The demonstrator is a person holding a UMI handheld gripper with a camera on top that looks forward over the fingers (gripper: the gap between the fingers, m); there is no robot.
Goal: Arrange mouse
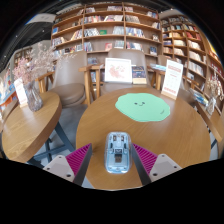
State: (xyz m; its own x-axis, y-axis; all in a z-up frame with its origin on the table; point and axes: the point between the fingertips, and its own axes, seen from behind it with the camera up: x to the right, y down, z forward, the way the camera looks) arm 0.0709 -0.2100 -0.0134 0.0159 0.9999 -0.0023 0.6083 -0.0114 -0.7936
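A grey mouse (118, 152) is seen between the two fingers of the gripper (115, 160), lying on a round wooden table (170, 135). The fingers are spread apart: the left pad (78, 158) is set at about nine o'clock from the mouse and the right pad (148, 158) at about three o'clock, and a gap of bare wood is left on each side, so the mouse is not pinched but rests on the tabletop. Its long axis is aligned with the fingers, pointing away toward twelve o'clock.

A green round mat (143, 106) is laid flat on the same table, beyond the mouse at roughly one o'clock and well apart from it. A second wooden table (25, 130) is found off at ten o'clock, and a vase (35, 97) with pale blossoms is stood on it. Past the green mat, at twelve o'clock, a display stand (118, 70) with upright books is placed, and bookshelves (105, 25) are ranged across the far wall behind it.
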